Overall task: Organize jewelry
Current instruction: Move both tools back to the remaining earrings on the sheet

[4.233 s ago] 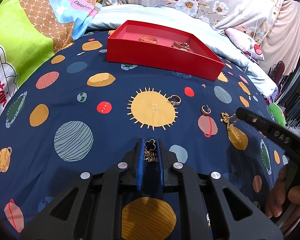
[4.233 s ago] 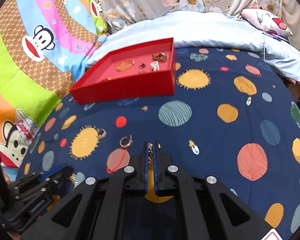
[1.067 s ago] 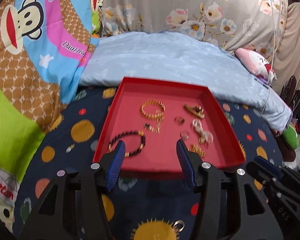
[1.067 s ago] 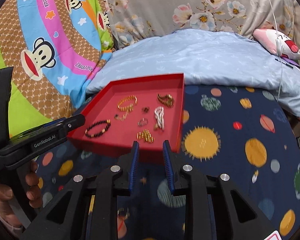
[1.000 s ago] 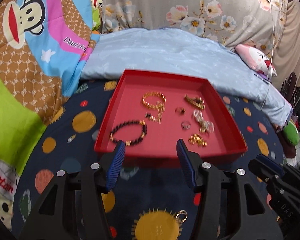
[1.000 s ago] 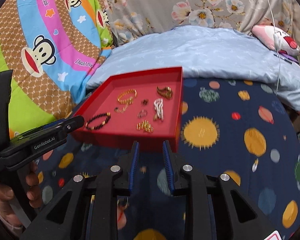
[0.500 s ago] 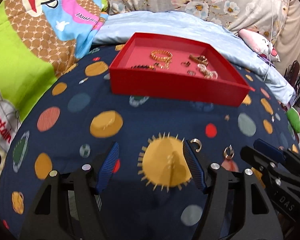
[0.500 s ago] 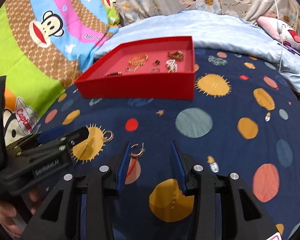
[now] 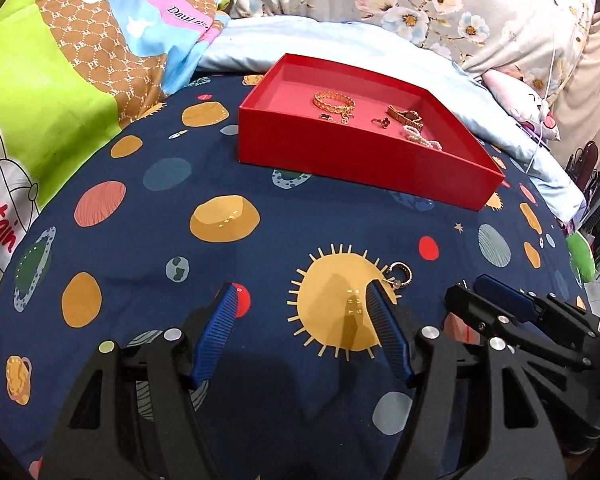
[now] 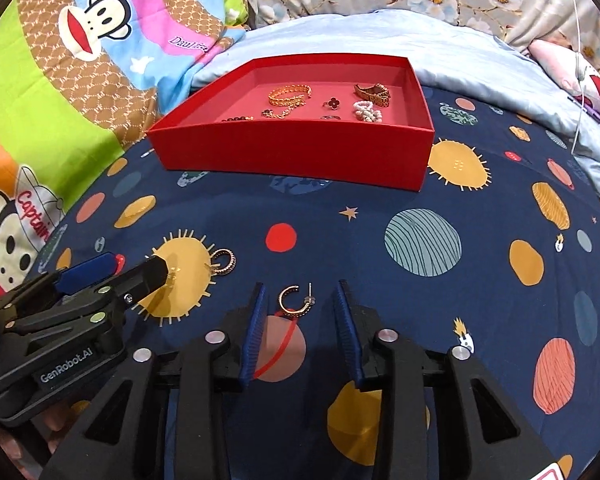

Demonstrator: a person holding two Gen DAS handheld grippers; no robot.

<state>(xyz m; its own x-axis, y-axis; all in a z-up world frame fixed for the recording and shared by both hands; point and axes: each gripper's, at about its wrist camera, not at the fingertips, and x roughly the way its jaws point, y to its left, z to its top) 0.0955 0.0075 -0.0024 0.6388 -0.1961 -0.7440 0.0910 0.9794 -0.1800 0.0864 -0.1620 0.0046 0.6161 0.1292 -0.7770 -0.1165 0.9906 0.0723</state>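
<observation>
Pulled back from the red tray since a second ago, down over the navy planet-print sheet. Left gripper spread wide and empty, low over the yellow sun print, where four seconds ago shut on a black clover charm. Right gripper likewise parted wide, holding nothing, though earlier pinched on a gold piece.

Between the right blue ribbed pads lay a small gold hoop earring, an open C with a thin post, flat on the cloth over a pink ringed planet. Second hoop earring, darker and studded, just beside the tip of the left gripper's right finger at the sun's edge; touching or not, hard to tell.

Inside the tray, stiff red card with upright walls: gold chain bracelet, dark clover ring, gold watch-like band, white beaded piece, dark bead bracelet near the front wall.

Behind, pale blue quilt, floral pillow, cartoon monkey blanket.
</observation>
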